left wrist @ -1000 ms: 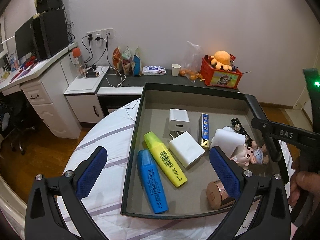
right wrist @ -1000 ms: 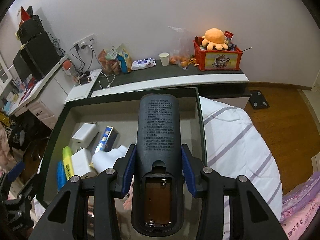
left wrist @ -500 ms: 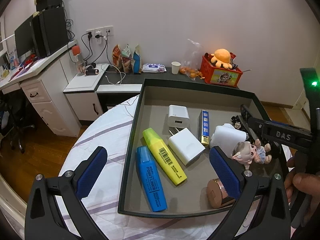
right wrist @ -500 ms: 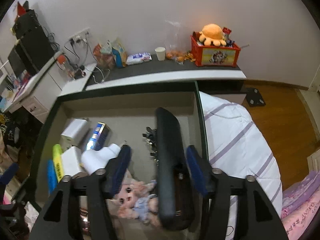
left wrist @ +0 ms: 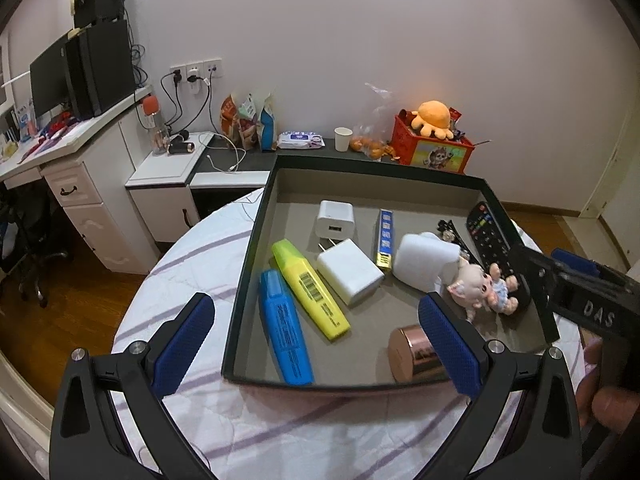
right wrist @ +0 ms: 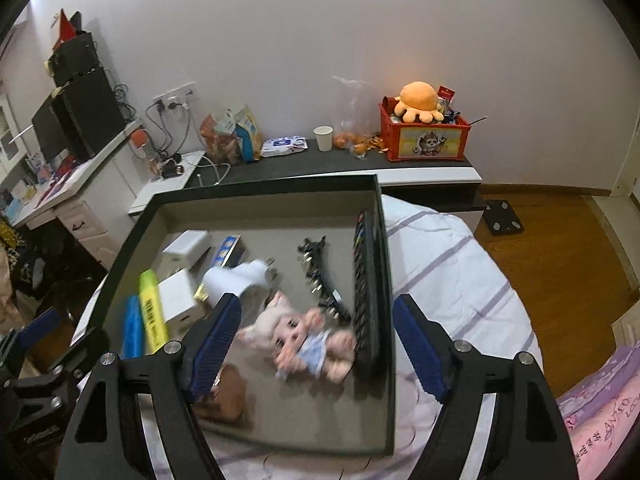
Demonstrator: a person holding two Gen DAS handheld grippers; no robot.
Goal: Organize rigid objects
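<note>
A black tray [left wrist: 256, 240] [right wrist: 280, 182] sits on a round striped table. In it lie a blue highlighter [left wrist: 286, 332], a yellow highlighter [left wrist: 310, 290], two white chargers [left wrist: 335, 220] [left wrist: 350, 276], a blue strip [left wrist: 385, 238], a white block [left wrist: 424, 260], a doll [left wrist: 482, 290] [right wrist: 298, 338], a copper cylinder [left wrist: 414, 356], a black hair clip [right wrist: 320, 276] and a black remote [left wrist: 490, 236] [right wrist: 366, 280] leaning along the tray's right wall. My left gripper [left wrist: 316, 348] is open above the tray's near edge. My right gripper [right wrist: 318, 348] is open and empty just above the doll and remote.
A dark shelf [right wrist: 400, 164] behind the table carries a red box with an orange plush [right wrist: 420, 132], a paper cup [right wrist: 323, 138], snack bags and wipes. A white desk [left wrist: 80, 168] with a monitor stands at the left. Wooden floor lies to the right.
My right gripper opened and let go of the black remote, which now rests against the tray's right wall. The gripper has drawn back a little. The left gripper stayed open.
</note>
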